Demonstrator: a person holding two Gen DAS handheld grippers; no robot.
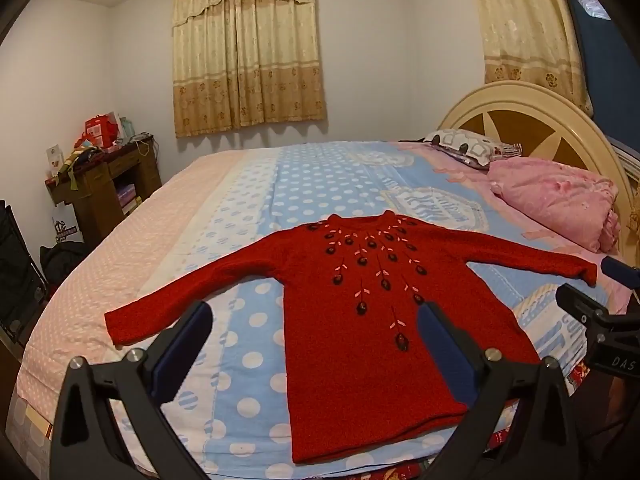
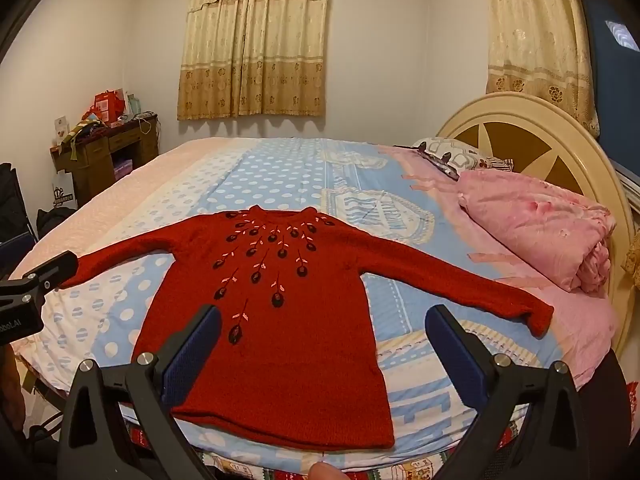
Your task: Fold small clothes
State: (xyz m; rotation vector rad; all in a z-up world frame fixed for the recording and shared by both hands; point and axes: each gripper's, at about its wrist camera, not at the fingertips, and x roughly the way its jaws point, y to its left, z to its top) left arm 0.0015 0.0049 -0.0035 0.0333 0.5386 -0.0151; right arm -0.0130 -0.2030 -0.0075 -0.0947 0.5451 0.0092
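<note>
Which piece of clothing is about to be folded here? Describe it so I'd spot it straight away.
Start at the big bed with the blue polka-dot cover. On its near edge a red knitted sweater lies flat, face up, both sleeves spread wide. Unlike the bundled pink quilt by the headboard, it is deep red, with dark flowers and pink leaves fanning from the neck.

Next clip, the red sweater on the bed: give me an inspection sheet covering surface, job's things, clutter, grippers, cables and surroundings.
Surface: bed with a dotted blue and pink sheet.
Job's things: red sweater lying flat, front up, both sleeves spread, unfolded.
Clutter: folded pink quilt and pillow by the headboard, apart from the sweater.
Grippers: left gripper open, holding nothing; right gripper open, holding nothing.
Cables: nothing seen.
Surroundings: curtains, brown desk piled with boxes.
</note>
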